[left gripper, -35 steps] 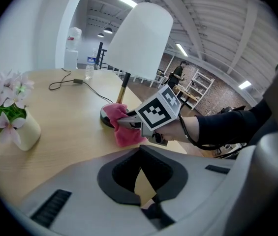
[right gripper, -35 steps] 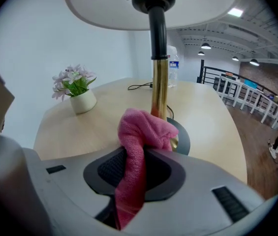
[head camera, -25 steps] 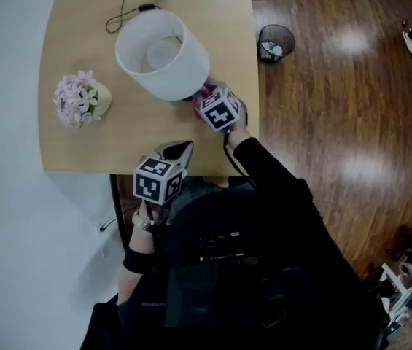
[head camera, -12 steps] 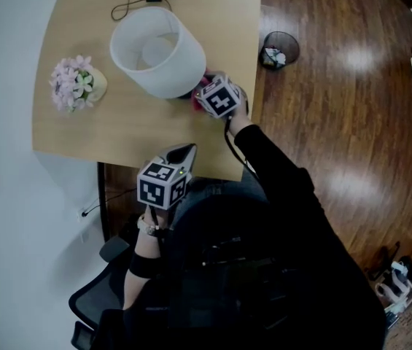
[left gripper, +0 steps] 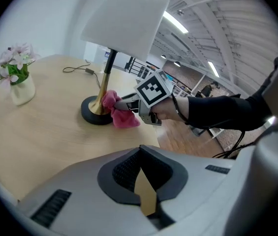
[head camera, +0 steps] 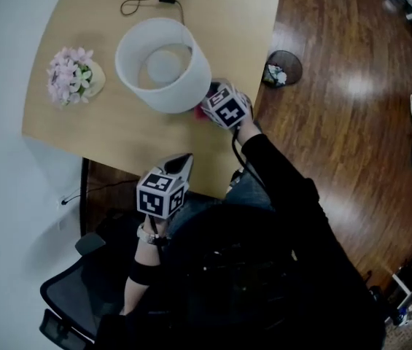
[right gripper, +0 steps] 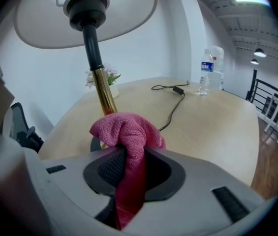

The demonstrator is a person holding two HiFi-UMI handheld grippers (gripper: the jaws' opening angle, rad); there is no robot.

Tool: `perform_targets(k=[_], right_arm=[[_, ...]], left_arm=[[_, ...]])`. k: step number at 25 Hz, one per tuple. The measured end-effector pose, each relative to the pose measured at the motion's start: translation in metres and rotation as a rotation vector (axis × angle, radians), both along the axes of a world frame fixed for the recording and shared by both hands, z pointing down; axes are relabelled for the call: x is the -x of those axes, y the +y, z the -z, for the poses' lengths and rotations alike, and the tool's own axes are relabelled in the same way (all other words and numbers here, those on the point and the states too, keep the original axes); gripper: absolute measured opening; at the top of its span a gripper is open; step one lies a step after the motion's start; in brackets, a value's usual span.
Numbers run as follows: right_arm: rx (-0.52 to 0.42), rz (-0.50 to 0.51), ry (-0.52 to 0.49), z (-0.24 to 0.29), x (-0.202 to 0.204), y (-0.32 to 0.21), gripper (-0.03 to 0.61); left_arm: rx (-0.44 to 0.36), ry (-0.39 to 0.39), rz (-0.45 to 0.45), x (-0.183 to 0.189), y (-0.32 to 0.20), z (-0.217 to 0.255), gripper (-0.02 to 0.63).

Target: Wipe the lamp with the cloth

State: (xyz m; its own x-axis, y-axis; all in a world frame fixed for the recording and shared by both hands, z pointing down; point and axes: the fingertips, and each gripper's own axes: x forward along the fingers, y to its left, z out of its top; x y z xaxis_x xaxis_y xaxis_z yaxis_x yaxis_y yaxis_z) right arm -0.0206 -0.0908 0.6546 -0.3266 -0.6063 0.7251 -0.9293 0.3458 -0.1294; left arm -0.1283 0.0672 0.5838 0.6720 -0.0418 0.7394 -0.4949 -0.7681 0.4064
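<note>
The lamp has a white shade (head camera: pixel 163 64), a black and brass stem (right gripper: pixel 101 85) and a round black base (left gripper: pixel 92 118). A pink cloth (right gripper: pixel 126 132) is bunched in my right gripper (right gripper: pixel 129 154), whose jaws are shut on it. The cloth (left gripper: pixel 121 113) rests against the bottom of the stem and the base. In the head view the right gripper (head camera: pixel 213 108) reaches under the shade's near right edge. My left gripper (head camera: pixel 182 159) hovers at the table's near edge, apart from the lamp. Its jaws (left gripper: pixel 141 173) show only a narrow gap with nothing in it.
A small vase of pale pink flowers (head camera: pixel 71 75) stands left of the lamp. The lamp's black cable (head camera: pixel 147 2) and a water bottle (right gripper: pixel 206 72) are at the far side of the wooden table (head camera: pixel 111 133). A waste bin (head camera: pixel 284 68) stands on the floor to the right.
The head camera has swung, so the table sits differently in the picture. My right gripper has rolled a little with the cloth at the lamp's foot. The left gripper has shifted slightly along the near edge.
</note>
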Motion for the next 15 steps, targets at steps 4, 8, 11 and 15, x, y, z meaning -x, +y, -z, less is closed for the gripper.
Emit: perform_targets(k=[4, 8, 11, 15], right_arm=[[-0.027, 0.152, -0.021, 0.005, -0.010, -0.009, 0.094], [-0.028, 0.308, -0.022, 0.002, -0.014, -0.010, 0.094], [-0.038, 0.399, -0.058, 0.005, -0.013, -0.011, 0.094], [-0.023, 0.474, -0.064, 0.005, -0.004, -0.005, 0.094]], left_arm=[[0.013, -0.039, 0.154, -0.032, -0.006, -0.010, -0.008], [0.015, -0.069, 0.306, -0.074, -0.006, -0.014, -0.008], [-0.004, -0.069, 0.394, -0.101, -0.001, -0.012, -0.008], [-0.022, -0.056, 0.431, -0.121, 0.020, 0.000, -0.008]])
